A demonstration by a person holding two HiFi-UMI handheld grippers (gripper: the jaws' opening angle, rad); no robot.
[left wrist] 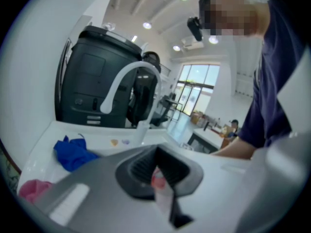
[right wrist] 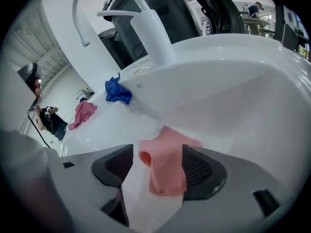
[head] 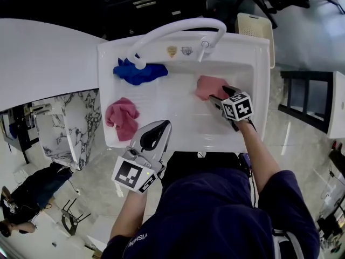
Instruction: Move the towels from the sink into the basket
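A light pink towel (head: 207, 85) lies at the right side of the white sink (head: 261, 53). My right gripper (head: 220, 95) is down on it, and in the right gripper view this light pink towel (right wrist: 167, 166) sits between the wide-open jaws of the right gripper (right wrist: 158, 171), with a gap showing at the left pad. A blue towel (head: 138, 73) lies by the tap's base and a darker pink towel (head: 123, 118) on the left drainer. My left gripper (head: 157, 129) hovers over the sink's front edge, jaws a narrow slit apart and empty. The cream basket (head: 254, 27) stands behind the sink's right corner.
A white swan-neck tap (head: 178, 28) arches over the back of the basin. A white counter (head: 43, 58) and a marbled panel (head: 70, 128) lie to the left, a dark rack (head: 312, 101) to the right. A large black machine (left wrist: 97, 81) stands behind the sink.
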